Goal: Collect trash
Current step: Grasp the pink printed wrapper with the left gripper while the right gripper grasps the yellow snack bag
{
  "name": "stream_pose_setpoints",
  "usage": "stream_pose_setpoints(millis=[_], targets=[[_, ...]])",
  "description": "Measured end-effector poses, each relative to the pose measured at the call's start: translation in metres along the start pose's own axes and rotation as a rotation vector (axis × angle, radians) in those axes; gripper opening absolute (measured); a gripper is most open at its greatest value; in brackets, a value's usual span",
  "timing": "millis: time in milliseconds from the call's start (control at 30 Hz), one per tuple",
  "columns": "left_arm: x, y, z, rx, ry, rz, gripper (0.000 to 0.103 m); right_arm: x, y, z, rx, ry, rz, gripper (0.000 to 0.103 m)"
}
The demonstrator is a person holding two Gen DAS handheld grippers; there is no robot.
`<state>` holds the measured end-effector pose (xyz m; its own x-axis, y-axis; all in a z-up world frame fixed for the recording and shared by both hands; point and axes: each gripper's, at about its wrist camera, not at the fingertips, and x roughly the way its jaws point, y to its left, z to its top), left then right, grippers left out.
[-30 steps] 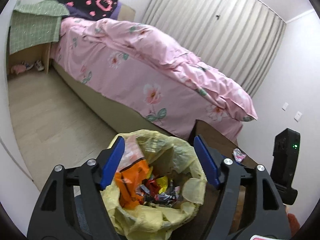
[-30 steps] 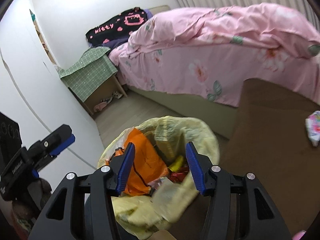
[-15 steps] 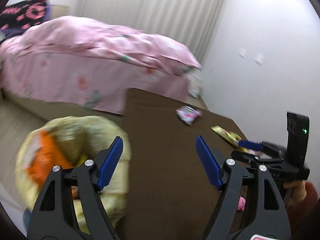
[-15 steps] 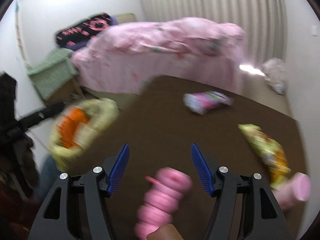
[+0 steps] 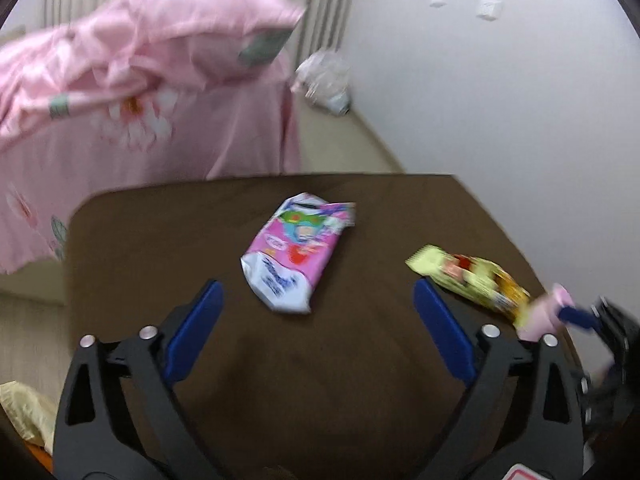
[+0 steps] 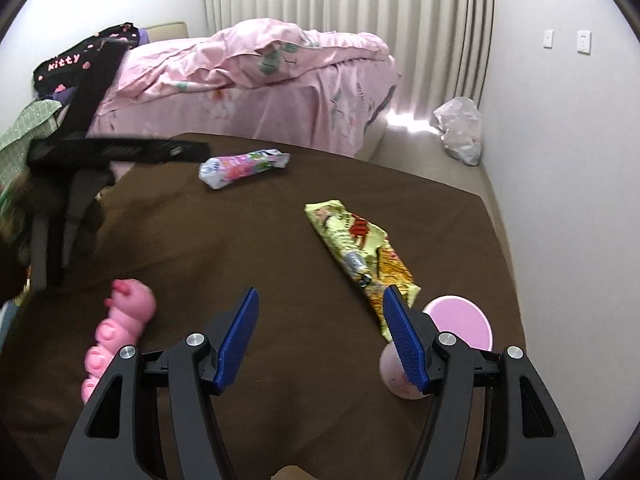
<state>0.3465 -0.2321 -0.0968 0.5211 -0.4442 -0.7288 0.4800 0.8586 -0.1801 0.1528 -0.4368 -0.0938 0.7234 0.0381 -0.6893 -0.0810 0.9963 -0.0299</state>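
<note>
— On the brown surface [image 5: 160, 240], where's the trash?
— Pink wrapper [image 5: 296, 252] far centre, yellow wrapper [image 6: 360, 248] right.
— Claws?
— Left claw [image 5: 316, 320] just spread wider; right claw [image 6: 320, 336] wide too. Both empty.

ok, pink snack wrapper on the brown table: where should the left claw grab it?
Probably from above, across the pink snack wrapper at mid-length. It lies flat on the brown table, long axis running away from the open left claw, so the narrow width fits between the jaws.

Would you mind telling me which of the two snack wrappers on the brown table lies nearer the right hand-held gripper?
The yellow snack wrapper: its near end lies just beyond the right hand-held gripper; the pink snack wrapper lies farther, toward the bed.
</note>
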Motion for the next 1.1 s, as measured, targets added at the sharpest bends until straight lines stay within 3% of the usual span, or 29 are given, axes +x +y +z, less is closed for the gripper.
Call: stream_pose_setpoints(millis=[100, 133, 167, 267, 300, 333, 367, 433, 567, 667, 767, 900, 933, 1100], targets=[[0.022, 0.01, 0.011, -0.041, 0.025, 0.06, 0.091, 0.006, -0.001, 0.004, -0.007, 0.007, 0.005, 0.061], [0.027, 0.011, 0.014, -0.043, 0.034, 0.088, 0.085, 0.007, -0.002, 0.007, -0.006, 0.008, 0.017, 0.061], [0.032, 0.012, 0.016, -0.047, 0.053, 0.095, 0.074, 0.008, -0.003, 0.01, -0.006, 0.01, 0.031, 0.061], [0.044, 0.014, 0.015, -0.069, 0.13, 0.064, 0.055, 0.013, -0.008, 0.028, 0.0, 0.024, 0.046, 0.061], [0.042, 0.012, 0.014, -0.055, 0.118, 0.079, 0.05, 0.015, -0.01, 0.033, 0.004, 0.032, 0.05, 0.061], [0.041, 0.011, 0.011, -0.039, 0.129, 0.082, 0.029, 0.02, -0.014, 0.043, 0.001, 0.059, 0.056, 0.061], [0.038, 0.011, 0.008, -0.04, 0.133, 0.067, 0.017, 0.024, -0.015, 0.048, -0.007, 0.075, 0.059, 0.061], [0.024, 0.012, -0.002, -0.057, 0.112, 0.033, 0.013, 0.03, -0.019, 0.057, -0.04, 0.1, 0.038, 0.061], [-0.017, -0.001, -0.031, -0.013, 0.076, 0.093, 0.012, 0.05, -0.023, 0.066, -0.059, 0.177, 0.035, 0.061], [-0.048, -0.007, -0.055, -0.021, 0.055, 0.08, 0.012, 0.07, -0.018, 0.064, -0.084, 0.225, 0.002, 0.06], [-0.076, -0.005, -0.074, -0.063, 0.032, 0.053, 0.012, 0.085, -0.015, 0.061, -0.095, 0.263, -0.047, 0.049], [-0.096, -0.003, -0.096, -0.088, 0.016, 0.063, 0.012, 0.082, -0.007, 0.055, -0.102, 0.253, -0.005, 0.033], [-0.101, -0.002, -0.103, -0.097, 0.018, 0.061, 0.012, 0.077, -0.002, 0.055, -0.102, 0.238, 0.047, 0.029], [-0.108, -0.004, -0.125, -0.122, 0.045, 0.058, 0.012, 0.057, 0.017, 0.04, -0.089, 0.247, 0.159, 0.027]])
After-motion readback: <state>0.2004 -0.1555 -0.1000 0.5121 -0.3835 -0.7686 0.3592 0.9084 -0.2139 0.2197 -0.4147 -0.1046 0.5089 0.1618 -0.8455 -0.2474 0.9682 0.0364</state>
